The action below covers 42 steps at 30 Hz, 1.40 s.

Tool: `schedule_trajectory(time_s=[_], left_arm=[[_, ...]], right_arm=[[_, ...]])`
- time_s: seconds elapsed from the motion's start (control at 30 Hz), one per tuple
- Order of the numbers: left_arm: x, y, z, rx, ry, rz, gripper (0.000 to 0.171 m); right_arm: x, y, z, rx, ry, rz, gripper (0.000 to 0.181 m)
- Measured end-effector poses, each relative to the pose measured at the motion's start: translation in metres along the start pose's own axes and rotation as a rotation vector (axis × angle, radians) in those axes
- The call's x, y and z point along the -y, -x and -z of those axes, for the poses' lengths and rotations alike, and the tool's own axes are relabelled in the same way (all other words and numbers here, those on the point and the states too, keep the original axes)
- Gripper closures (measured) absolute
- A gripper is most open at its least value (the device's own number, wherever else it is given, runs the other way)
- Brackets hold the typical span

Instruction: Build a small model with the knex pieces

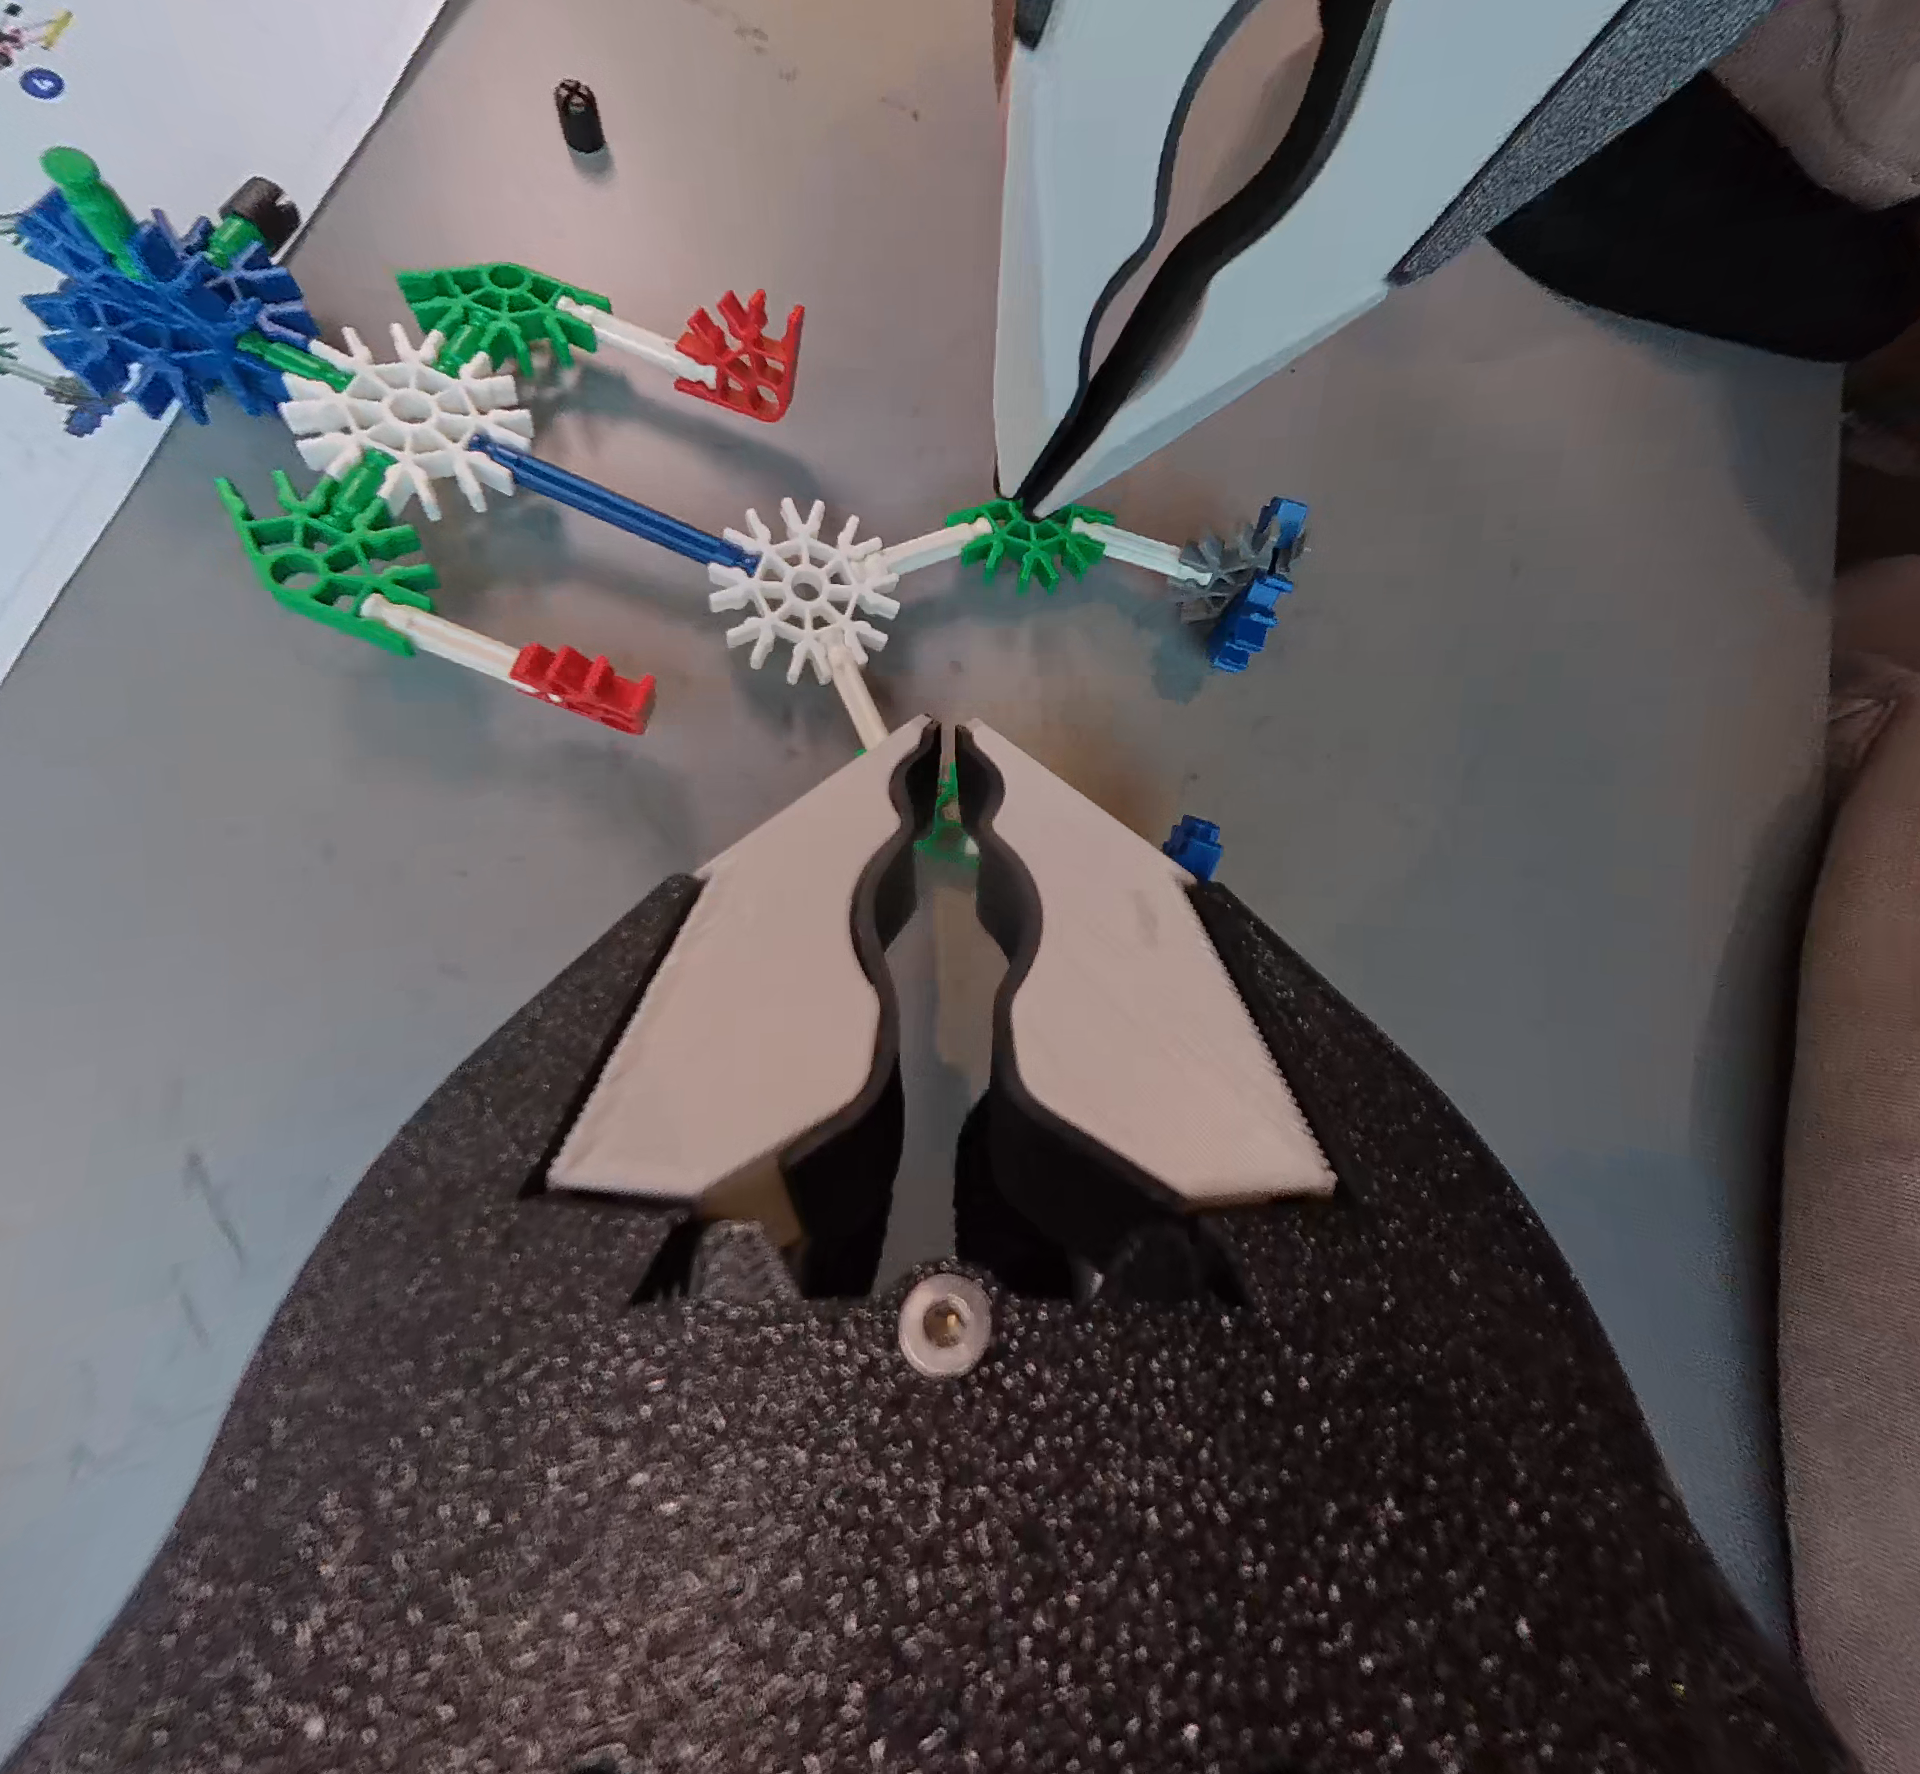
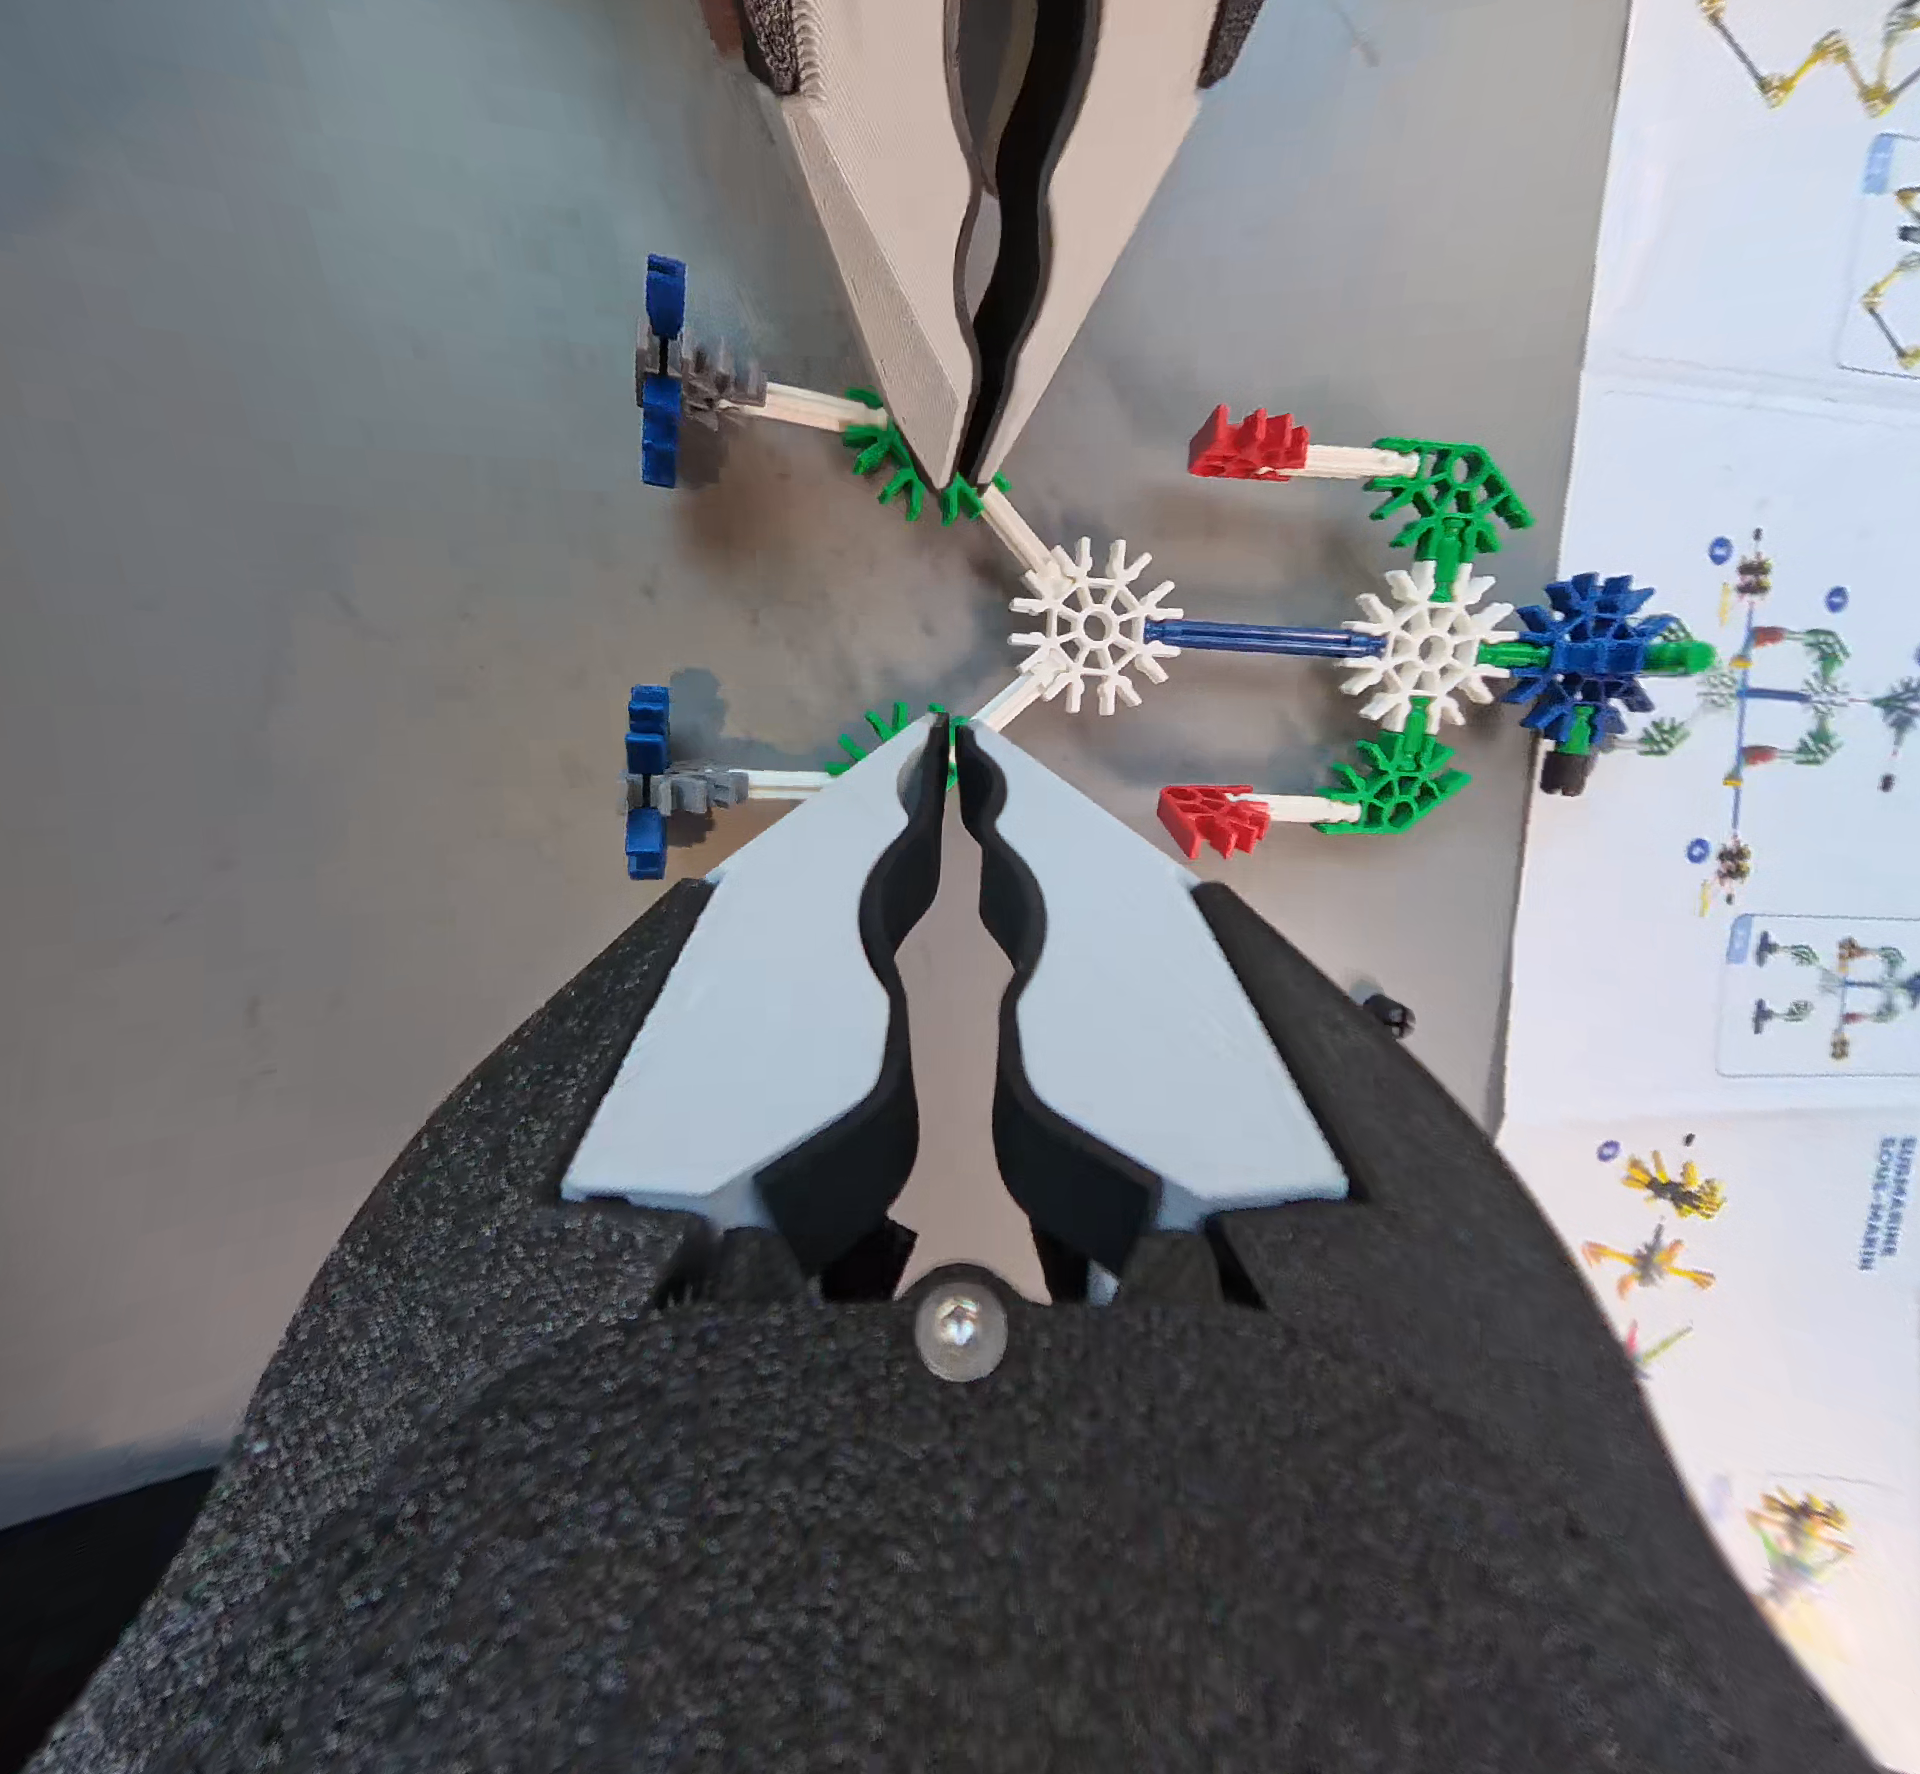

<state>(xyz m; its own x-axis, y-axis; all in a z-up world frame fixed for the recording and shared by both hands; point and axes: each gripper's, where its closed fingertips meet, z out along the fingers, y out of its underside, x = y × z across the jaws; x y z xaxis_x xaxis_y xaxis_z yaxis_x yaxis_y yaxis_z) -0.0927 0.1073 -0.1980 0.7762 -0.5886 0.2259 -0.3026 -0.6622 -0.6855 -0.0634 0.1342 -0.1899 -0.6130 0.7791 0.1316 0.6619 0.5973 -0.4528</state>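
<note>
Grey and scuffed, the worktop [image 1: 312,945] carries a flat model of plastic rods and toothed connectors, with a printed instruction sheet [image 2: 1745,477] along one edge. Only the left wrist view shows a small black cylinder [image 1: 580,116] lying loose beyond the model; only the right wrist view shows both tail arms whole, since the left claw [image 1: 943,727] hides its own arm in its view.

Both claws are nearly closed. The left claw pinches a green connector [image 2: 914,477] at the tips, and the right claw [image 2: 948,725] pinches the matching green connector [image 2: 883,732] on the other arm.

Counted in the right wrist view: two white snowflake hubs [image 2: 1093,625] joined by one blue rod [image 2: 1262,638]; four green connectors in the plane of the model; two red end pieces [image 2: 1247,446]; two grey toothed pieces [image 2: 707,379], each crossed by a blue clip [image 2: 663,374]; one blue cluster [image 2: 1584,654] at the far end, resting on the sheet.
</note>
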Motion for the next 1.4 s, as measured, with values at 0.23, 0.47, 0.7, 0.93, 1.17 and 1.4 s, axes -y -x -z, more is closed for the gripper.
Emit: schedule_trajectory(time_s=[0.23, 0.47, 0.7, 0.93, 1.17, 1.4], left_arm=[[-0.01, -0.006, -0.009, -0.013, 0.061, -0.049, 0.171], [-0.012, -0.01, -0.01, 0.008, 0.121, -0.077, 0.171], [-0.017, -0.015, -0.007, -0.028, 0.195, -0.053, 0.171], [-0.005, -0.027, 0.023, -0.076, -0.038, -0.076, 0.159], [-0.042, -0.051, 0.041, -0.218, -0.022, -0.087, 0.15], [-0.056, -0.059, 0.022, -0.209, 0.091, -0.121, 0.166]], right_arm=[[-0.006, 0.011, -0.014, 0.034, -0.036, -0.052, 0.18], [-0.007, 0.018, -0.018, 0.062, 0.053, -0.017, 0.181], [-0.003, 0.023, -0.019, 0.067, 0.147, 0.061, 0.181], [0.003, 0.023, 0.015, 0.044, -0.244, -0.171, 0.165], [-0.018, 0.07, 0.008, 0.114, -0.295, -0.229, 0.153], [-0.009, 0.077, -0.001, 0.142, -0.231, -0.118, 0.177]])
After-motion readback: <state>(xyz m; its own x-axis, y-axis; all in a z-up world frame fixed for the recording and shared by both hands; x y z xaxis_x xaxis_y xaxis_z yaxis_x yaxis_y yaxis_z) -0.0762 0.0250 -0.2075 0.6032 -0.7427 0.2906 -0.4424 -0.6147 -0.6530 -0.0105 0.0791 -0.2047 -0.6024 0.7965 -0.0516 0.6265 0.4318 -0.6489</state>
